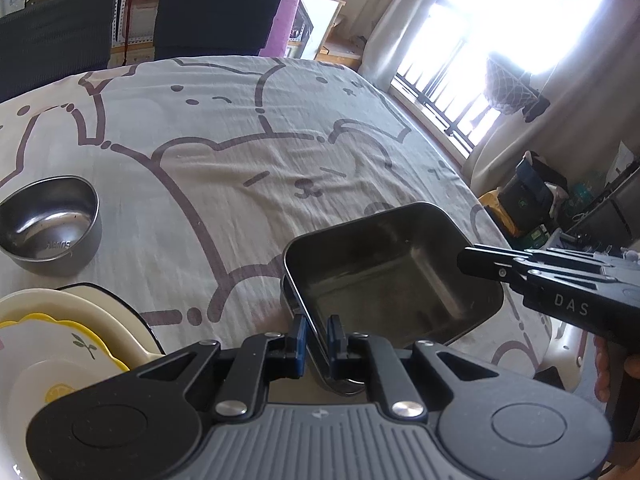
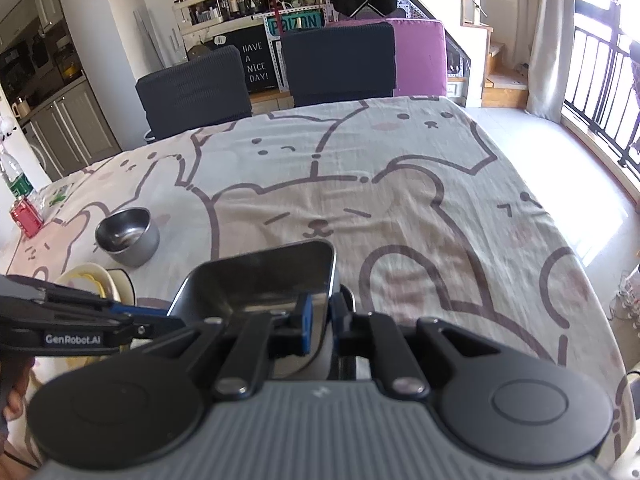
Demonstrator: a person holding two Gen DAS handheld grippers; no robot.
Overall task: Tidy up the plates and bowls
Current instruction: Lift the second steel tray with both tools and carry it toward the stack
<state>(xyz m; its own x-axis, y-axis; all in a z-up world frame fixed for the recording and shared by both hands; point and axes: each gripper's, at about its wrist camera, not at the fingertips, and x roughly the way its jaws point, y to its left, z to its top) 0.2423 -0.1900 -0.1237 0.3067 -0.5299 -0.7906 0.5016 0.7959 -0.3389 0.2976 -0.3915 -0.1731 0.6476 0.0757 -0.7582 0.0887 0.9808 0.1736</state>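
Two grippers, left [image 1: 317, 336] and right [image 2: 319, 320], each pinch a rim of the square tray [image 1: 394, 268] at the near edge, the right one's jaws easing; steel bowl [image 1: 48, 226] far left, unstacked beyond the plates [image 1: 60, 332].

— Up top I've got two dark chairs [image 2: 192, 84] and a purple sofa [image 2: 420, 56].
— Left edge?
— A red can [image 2: 26, 220] on my cartoon-bear tablecloth [image 2: 400, 208], bottle [image 2: 14, 180] just behind.
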